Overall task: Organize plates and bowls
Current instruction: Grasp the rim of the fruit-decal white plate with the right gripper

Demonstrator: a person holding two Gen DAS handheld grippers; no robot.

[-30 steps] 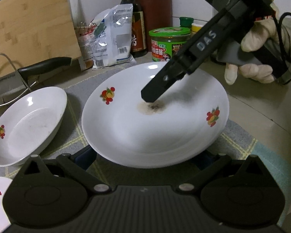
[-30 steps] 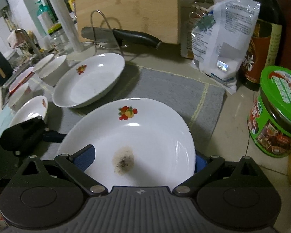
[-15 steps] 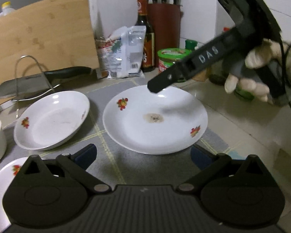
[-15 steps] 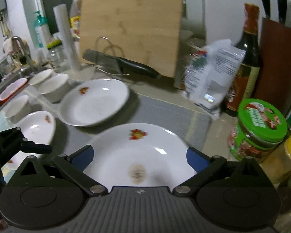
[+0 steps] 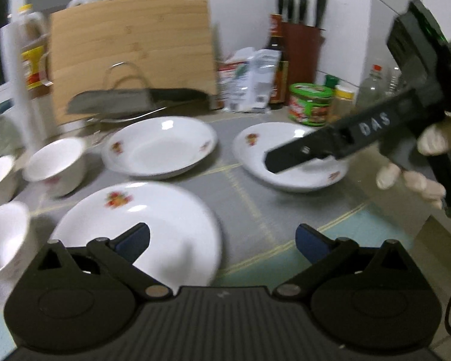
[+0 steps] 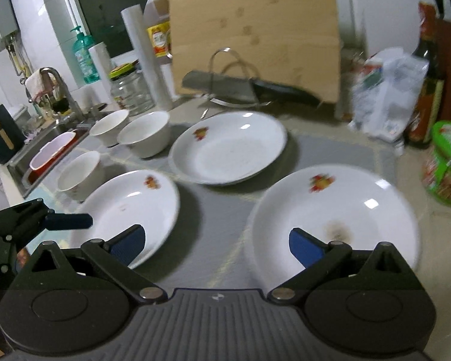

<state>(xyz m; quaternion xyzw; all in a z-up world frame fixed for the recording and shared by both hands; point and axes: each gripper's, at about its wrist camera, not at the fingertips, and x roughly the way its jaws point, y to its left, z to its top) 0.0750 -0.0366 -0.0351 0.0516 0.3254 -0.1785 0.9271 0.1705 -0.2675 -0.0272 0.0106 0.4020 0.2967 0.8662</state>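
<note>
I see my right gripper (image 6: 216, 242) tilted down over the mat (image 6: 222, 240), jaws spread wide with nothing between them; they have just been opening. Its right finger overlaps the near rim of the stained plate (image 6: 345, 207), which sits at the mat's right edge; whether it touches I cannot tell. In the left view that gripper (image 5: 270, 162) hangs over the same plate (image 5: 285, 177), a gloved hand (image 5: 421, 162) wrapped round its handle.

My left gripper (image 5: 222, 240) also points down, released and empty, above the near-left plate (image 5: 141, 216). The third plate (image 6: 228, 147) lies toward the mat's far edge. Three bowls (image 6: 144, 137) cluster at the left edge beside the sink (image 6: 30, 162).

Both views are smeared by motion, so the plate decals and the labels behind are unreadable. The stain hides behind the right gripper in the left view. The bowl (image 5: 3, 234) at the left edge of the left view is cut off.
</note>
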